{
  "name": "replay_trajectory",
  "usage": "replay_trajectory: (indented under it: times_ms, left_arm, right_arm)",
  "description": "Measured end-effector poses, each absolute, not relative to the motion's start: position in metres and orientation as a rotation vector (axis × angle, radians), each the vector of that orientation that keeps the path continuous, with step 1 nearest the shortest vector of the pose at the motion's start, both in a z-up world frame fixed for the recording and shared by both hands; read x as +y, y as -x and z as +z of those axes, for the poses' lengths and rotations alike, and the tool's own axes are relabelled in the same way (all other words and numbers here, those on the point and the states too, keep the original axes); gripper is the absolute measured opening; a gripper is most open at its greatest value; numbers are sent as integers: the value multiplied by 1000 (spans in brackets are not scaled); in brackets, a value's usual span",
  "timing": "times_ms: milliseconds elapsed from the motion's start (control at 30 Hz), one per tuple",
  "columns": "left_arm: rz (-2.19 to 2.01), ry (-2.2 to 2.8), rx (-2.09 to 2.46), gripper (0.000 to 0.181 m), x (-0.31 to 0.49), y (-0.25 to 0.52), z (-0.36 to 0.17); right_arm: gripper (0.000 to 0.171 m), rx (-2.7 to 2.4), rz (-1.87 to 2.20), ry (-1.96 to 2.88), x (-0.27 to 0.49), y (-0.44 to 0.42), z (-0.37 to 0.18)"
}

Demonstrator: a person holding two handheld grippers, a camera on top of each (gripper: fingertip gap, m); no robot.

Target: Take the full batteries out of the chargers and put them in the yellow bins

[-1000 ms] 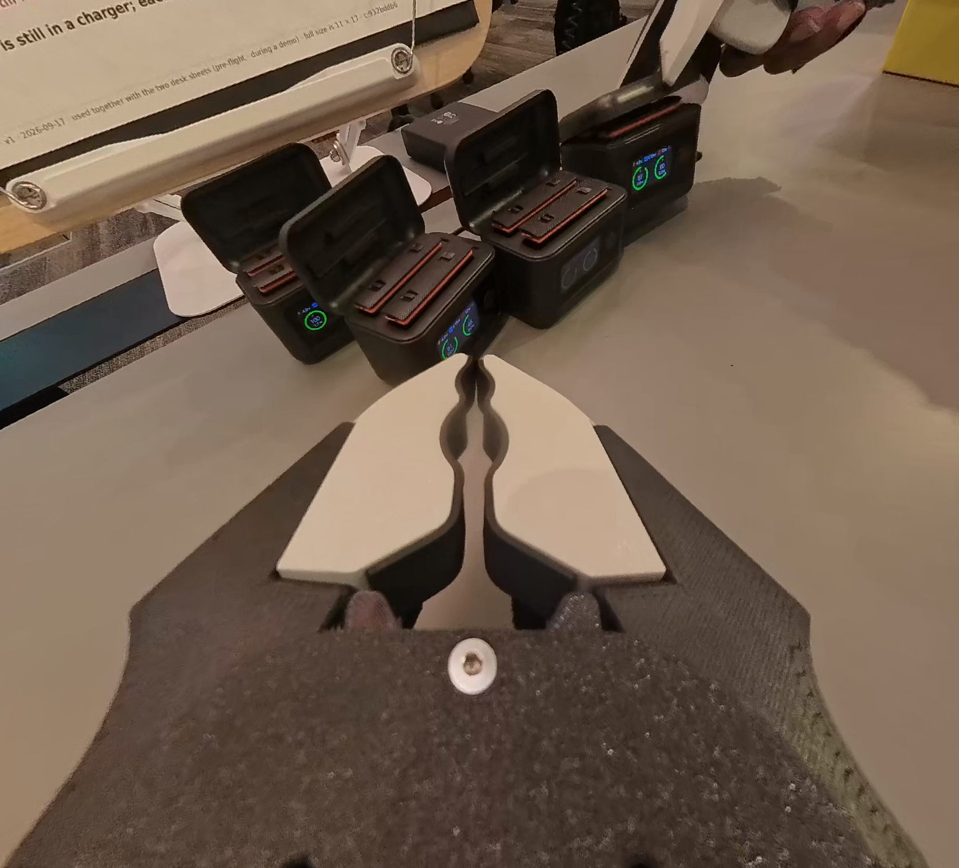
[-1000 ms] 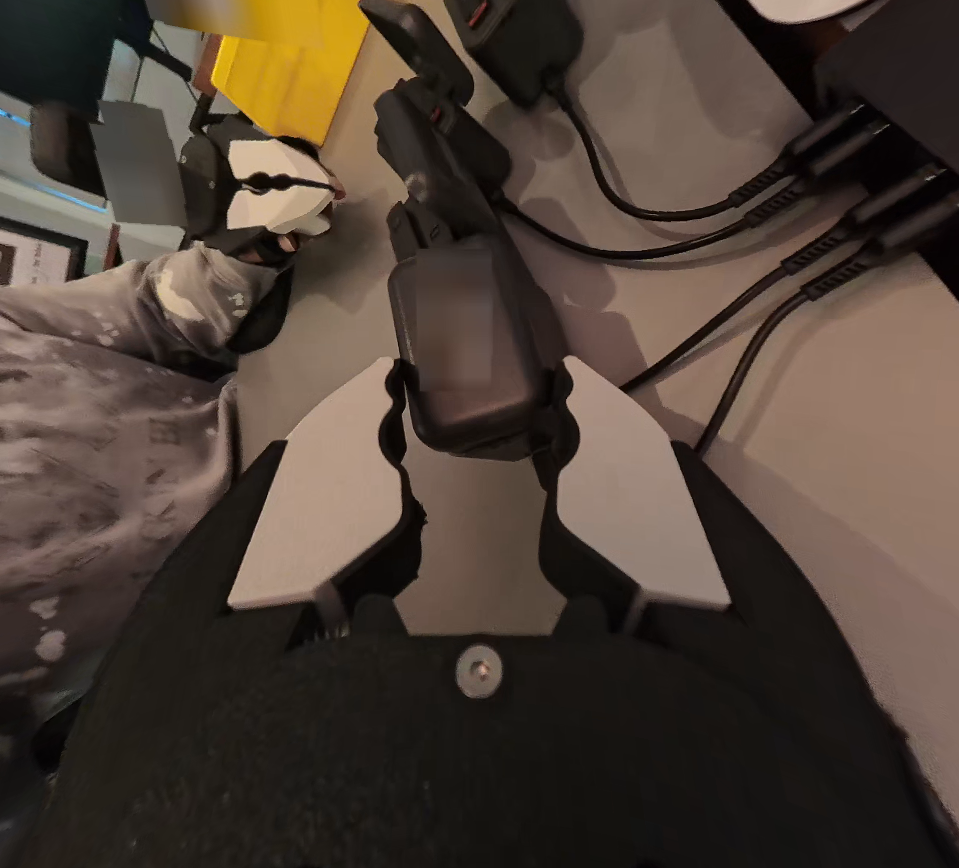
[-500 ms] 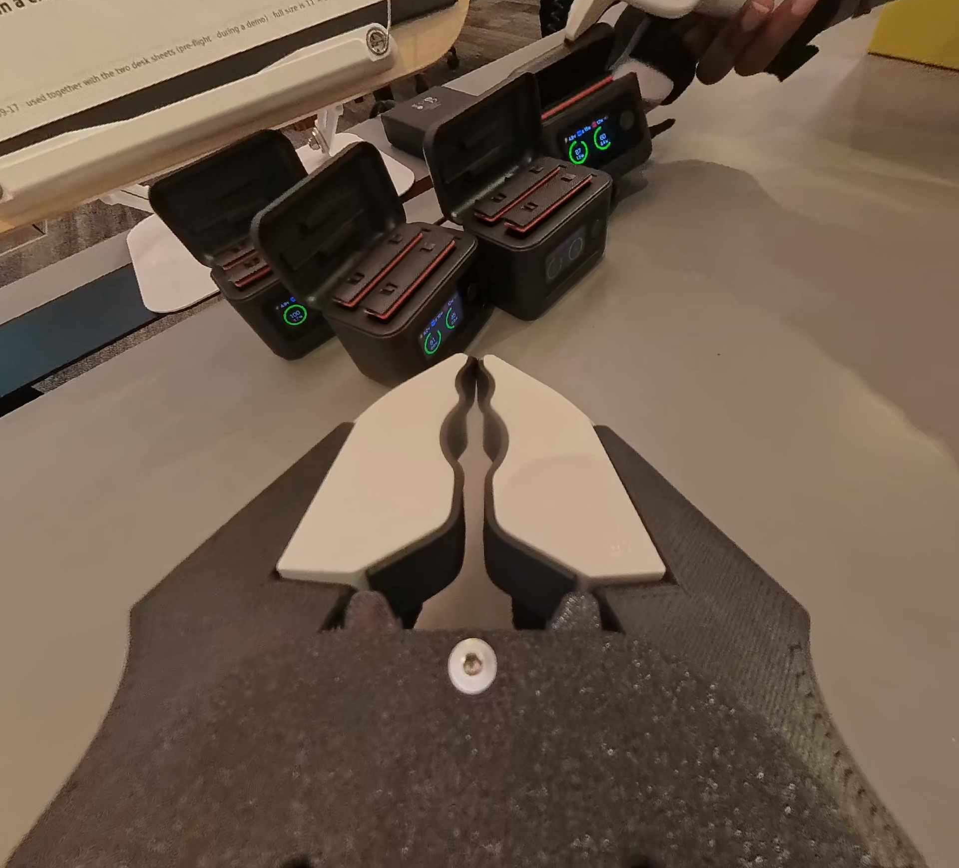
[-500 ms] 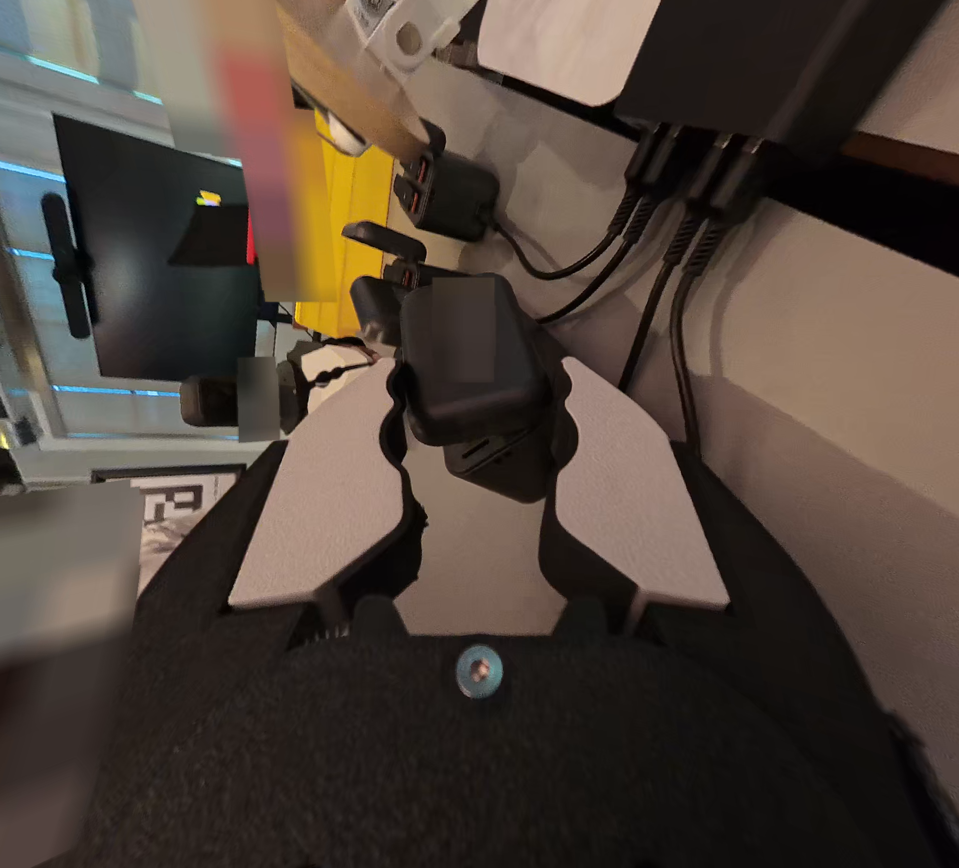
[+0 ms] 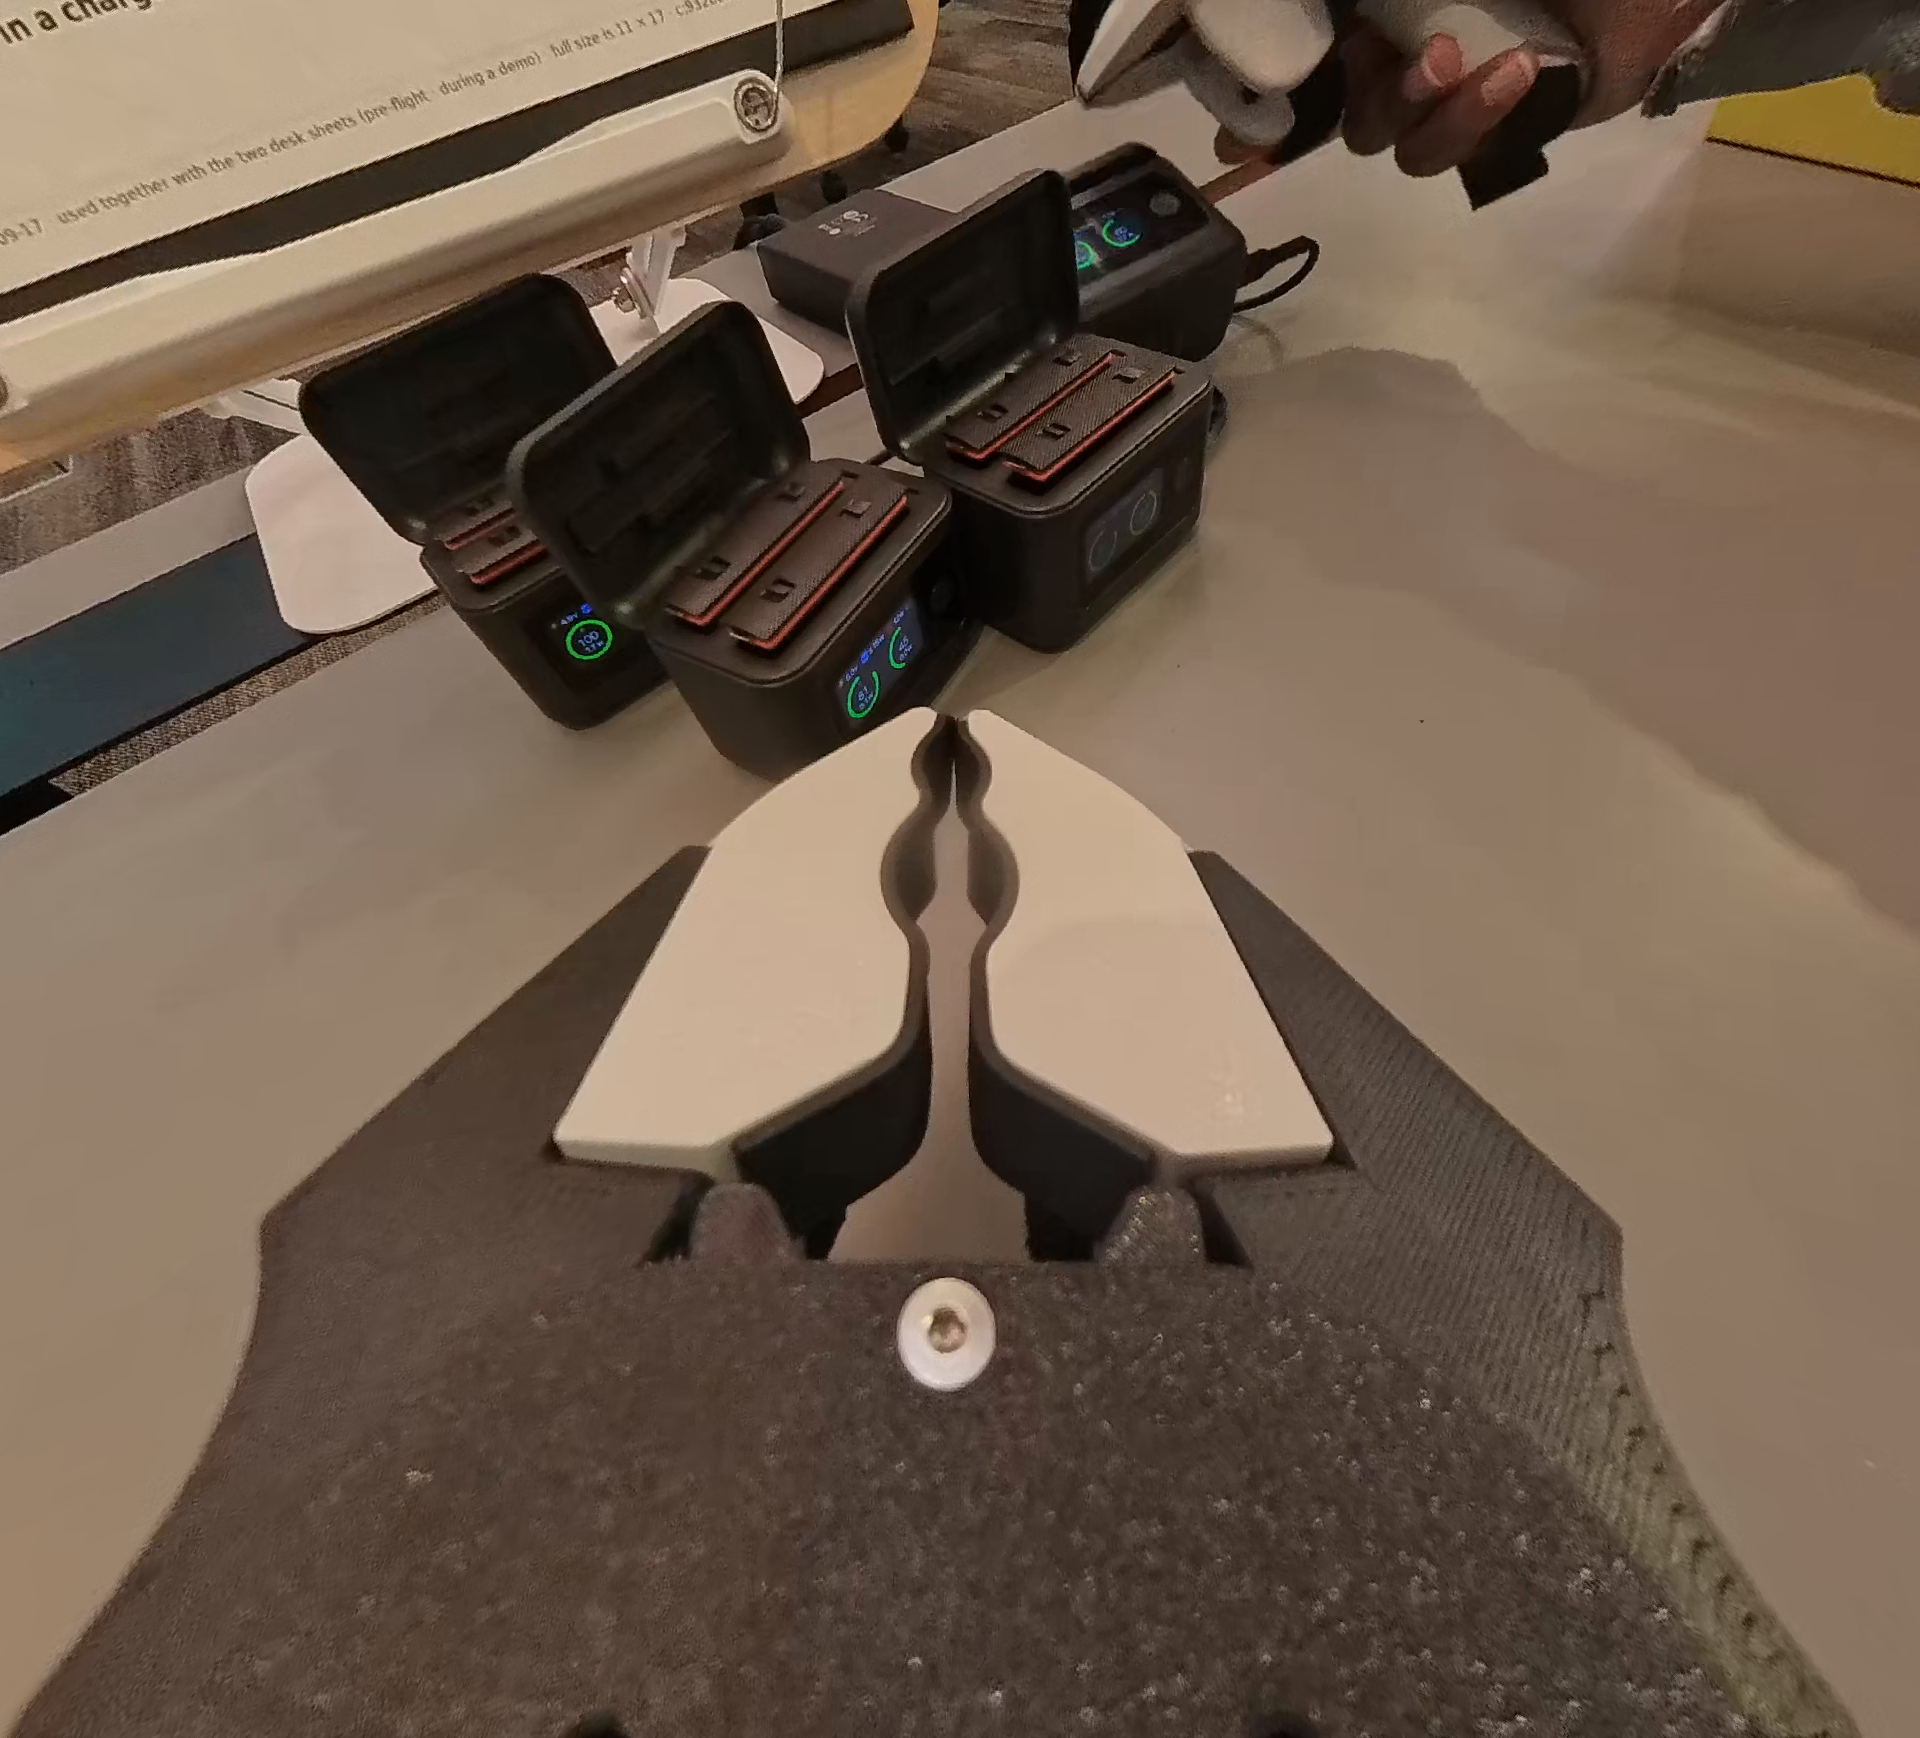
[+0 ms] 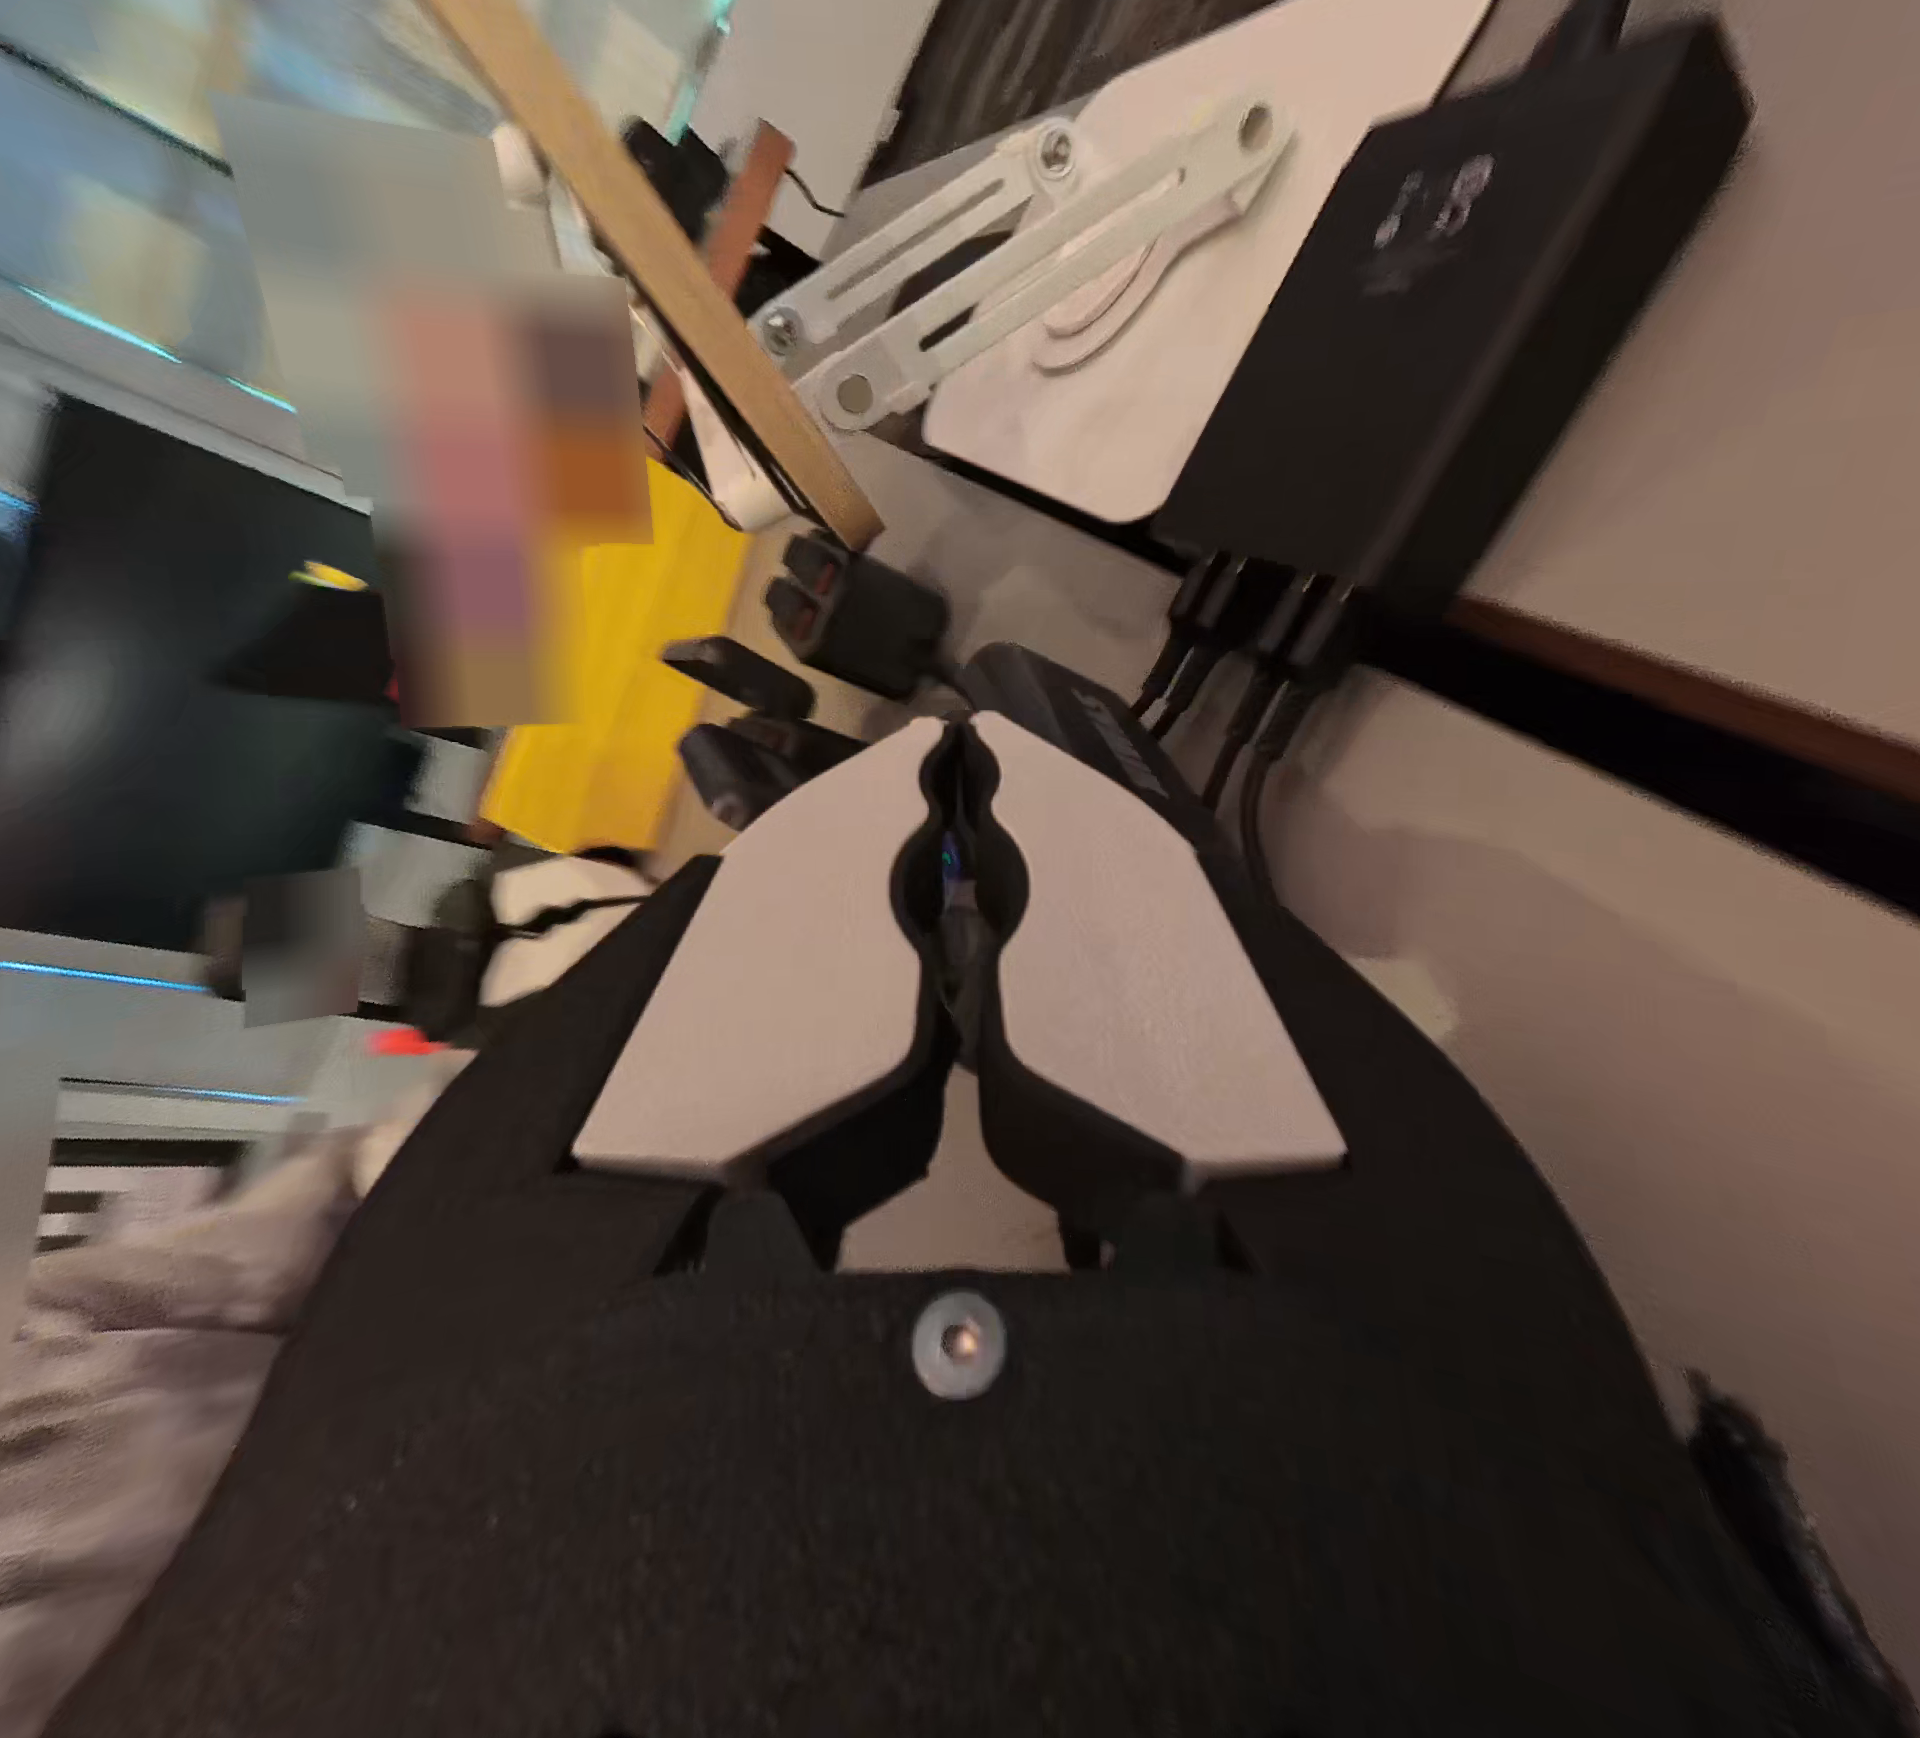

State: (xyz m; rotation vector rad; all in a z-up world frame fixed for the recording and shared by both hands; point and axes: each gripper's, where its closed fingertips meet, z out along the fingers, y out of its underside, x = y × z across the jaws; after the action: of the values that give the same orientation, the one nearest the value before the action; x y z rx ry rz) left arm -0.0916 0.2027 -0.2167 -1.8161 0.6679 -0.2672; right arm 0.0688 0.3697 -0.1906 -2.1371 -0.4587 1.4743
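Four black chargers stand in a row on the grey table (image 5: 1455, 753). The three nearer chargers (image 5: 540, 608) (image 5: 800, 649) (image 5: 1081, 525) have lids up and hold black batteries with orange edges (image 5: 790, 545). The far-right charger (image 5: 1153, 244) has its lid down and its screen lit. My left gripper (image 5: 954, 732) is shut and empty, just in front of the second charger. My right gripper (image 6: 961, 732) is shut with nothing seen in it. In the left wrist view it hangs above the far charger (image 5: 1153, 5). A yellow bin (image 5: 1829, 130) sits at the far right.
A tilted sign board (image 5: 416, 78) on a white stand overhangs the chargers' left side. A black power hub (image 6: 1455, 338) with several cables (image 6: 1247, 649) lies behind the row. Another yellow bin (image 6: 634, 649) shows past the chargers. The right wrist view is blurred. The gap from one gripper's tips to the other's is roughly 25 cm. Measured from the fingertips, the black power hub (image 6: 1455, 338) is 11 cm or so from the right gripper and 30 cm from the left.
My right gripper let go of the far-right charger's lid, shut, and lifted away; that lid is now down. My left gripper stayed shut and drifted slightly.
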Motion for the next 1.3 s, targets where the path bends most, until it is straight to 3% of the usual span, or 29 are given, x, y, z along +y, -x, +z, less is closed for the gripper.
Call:
replay_trajectory:
  times_ms: [200, 800, 933, 1000, 1133, 1300]
  left_arm:
    - [-261, 1813, 675, 0, 202, 91, -217]
    - [-256, 1812, 687, 0, 201, 90, -217]
    - [-255, 1811, 689, 0, 202, 90, -217]
    - [-255, 1812, 692, 0, 202, 90, -217]
    - [-250, 1815, 700, 0, 202, 89, -219]
    - [-246, 1811, 702, 0, 202, 90, -218]
  right_arm:
    - [0, -893, 947, 1967, 371, -78, -183]
    - [0, -1047, 721, 1826, 365, -85, -174]
    - [25, -1251, 602, 1927, 366, -90, -198]
    - [54, -1352, 594, 2006, 362, -89, -210]
    - [81, -1614, 556, 2041, 344, -78, -230]
    - [70, -1814, 243, 1949, 341, -80, -245]
